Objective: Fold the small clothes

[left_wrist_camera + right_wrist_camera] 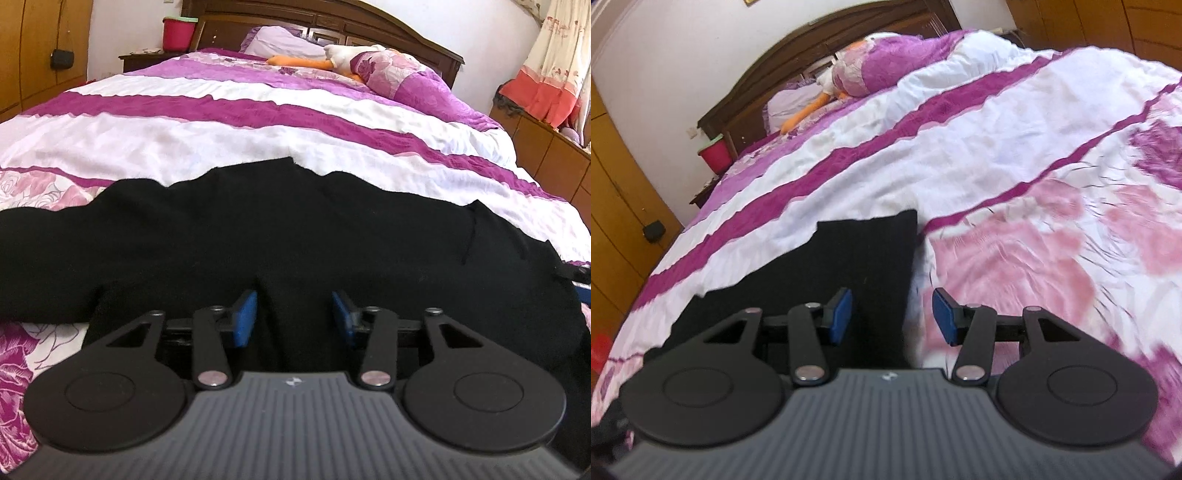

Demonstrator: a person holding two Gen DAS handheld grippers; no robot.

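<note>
A black garment (258, 236) lies spread across the near end of the bed in the left wrist view. A raised fold of it fills the gap between the blue pads (245, 317) of my left gripper (294, 317), which is shut on it. In the right wrist view a flat, straight-edged part of the black garment (864, 254) reaches toward the headboard. My right gripper (892, 315) hangs open just above the garment's right edge. Its left pad (840, 314) is over black cloth and its right pad (943, 317) over the bedspread, with nothing pinched between them.
The bed carries a purple, white and pink floral bedspread (221, 125). Pillows and an orange-and-white soft toy (332, 59) lie by the dark wooden headboard (332, 22). A red bucket (179, 33) stands on a nightstand. Wooden wardrobes (37, 55) flank the bed, and a curtain (550, 74) hangs at the right.
</note>
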